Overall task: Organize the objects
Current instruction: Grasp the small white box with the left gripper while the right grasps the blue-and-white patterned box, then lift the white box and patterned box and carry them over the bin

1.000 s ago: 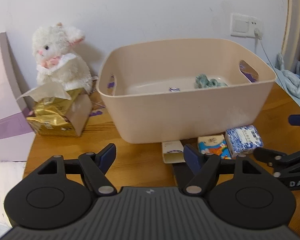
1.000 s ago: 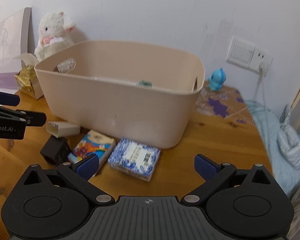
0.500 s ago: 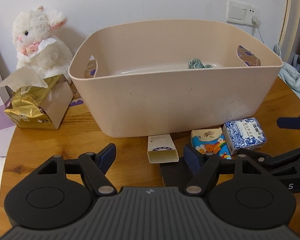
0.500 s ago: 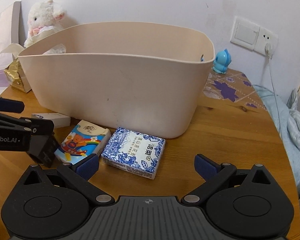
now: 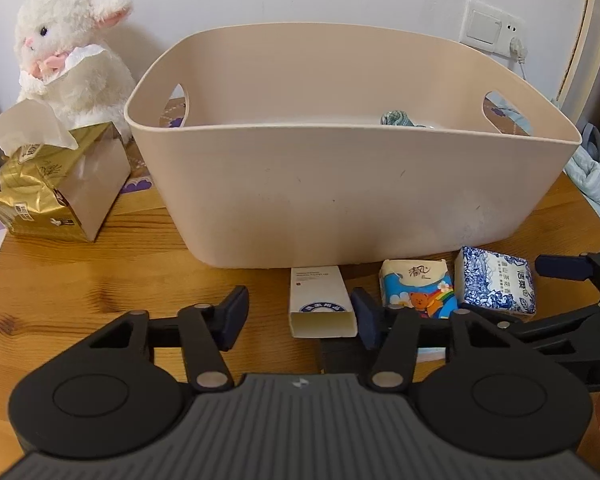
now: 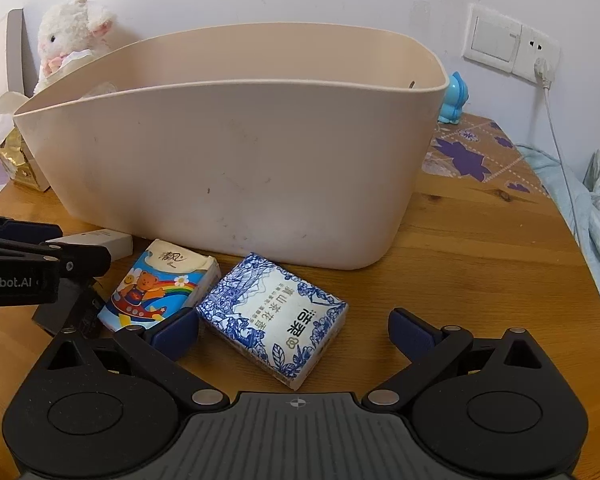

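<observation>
A round wooden table (image 5: pixel 100 280) is carrying a large beige plastic tub with cut-out handles (image 5: pixel 352 184), which is sitting near the wall with a bundle of teal fabric (image 5: pixel 396 117) lying inside it at the right. A white plush rabbit with pink ears (image 5: pixel 68 52) is sitting at the tub's left, behind a gold foil tissue box (image 5: pixel 44 196) with a tissue sticking up. The left gripper (image 5: pixel 298 312) is hovering low over the table with its jaws spread wide and nothing between them, facing a small cream cardboard box (image 5: pixel 322 306) lying just in front of the tub. The right gripper (image 6: pixel 292 330) is likewise hanging released, its fingers straddling a blue-and-white floral tissue pack (image 6: pixel 276 316) without clearly touching it. A cartoon-bear rainbow tissue pack (image 6: pixel 160 284) is lying against the floral one, and a black block (image 6: pixel 70 312) is resting partly hidden under the left gripper. A small blue figurine (image 6: pixel 454 98) is standing behind the tub's right end.
</observation>
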The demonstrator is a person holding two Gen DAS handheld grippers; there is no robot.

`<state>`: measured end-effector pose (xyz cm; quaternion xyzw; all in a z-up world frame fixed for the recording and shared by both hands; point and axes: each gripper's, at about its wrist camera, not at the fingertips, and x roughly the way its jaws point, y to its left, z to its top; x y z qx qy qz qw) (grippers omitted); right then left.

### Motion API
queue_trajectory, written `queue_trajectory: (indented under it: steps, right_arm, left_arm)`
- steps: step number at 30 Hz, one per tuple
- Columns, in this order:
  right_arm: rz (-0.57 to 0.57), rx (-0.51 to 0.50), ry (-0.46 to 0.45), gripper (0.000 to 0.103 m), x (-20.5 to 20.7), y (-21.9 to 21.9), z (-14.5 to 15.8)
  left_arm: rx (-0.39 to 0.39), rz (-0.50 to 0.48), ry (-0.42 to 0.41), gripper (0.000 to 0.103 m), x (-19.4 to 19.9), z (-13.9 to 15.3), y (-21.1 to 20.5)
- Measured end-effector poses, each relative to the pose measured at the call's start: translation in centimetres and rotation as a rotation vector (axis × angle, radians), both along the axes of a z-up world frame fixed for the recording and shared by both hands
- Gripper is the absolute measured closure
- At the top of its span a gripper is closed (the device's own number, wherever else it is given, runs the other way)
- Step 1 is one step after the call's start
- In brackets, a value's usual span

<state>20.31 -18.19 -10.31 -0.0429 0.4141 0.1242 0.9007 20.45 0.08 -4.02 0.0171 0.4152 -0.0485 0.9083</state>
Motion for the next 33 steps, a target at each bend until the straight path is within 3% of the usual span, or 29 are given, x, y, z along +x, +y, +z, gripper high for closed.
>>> queue_trajectory:
  steps: [3,6,22,33]
  right_arm:
    - [-0.001,-0.014,-0.007,0.013,-0.1,0.2,-0.1]
    - [0.011,-0.010,-0.014,0.027,-0.3,0.3,0.2]
    - [0.033,0.004,-0.045,0.028,-3.1,-1.4,1.6]
    - [0.055,0.008,-0.150,0.028,-5.6,-2.2,5.5]
  left_arm:
    - [-0.009,-0.011,0.018,0.069,0.2,-0.2,-0.1]
    - [-0.012,-0.014,0.020,0.070,0.1,-0.2,-0.1]
    - [-0.014,-0.026,-0.024,0.070,-2.5,1.1,0.9]
    - [-0.005,-0.059,-0.103,0.070,-5.5,4.2,2.6]
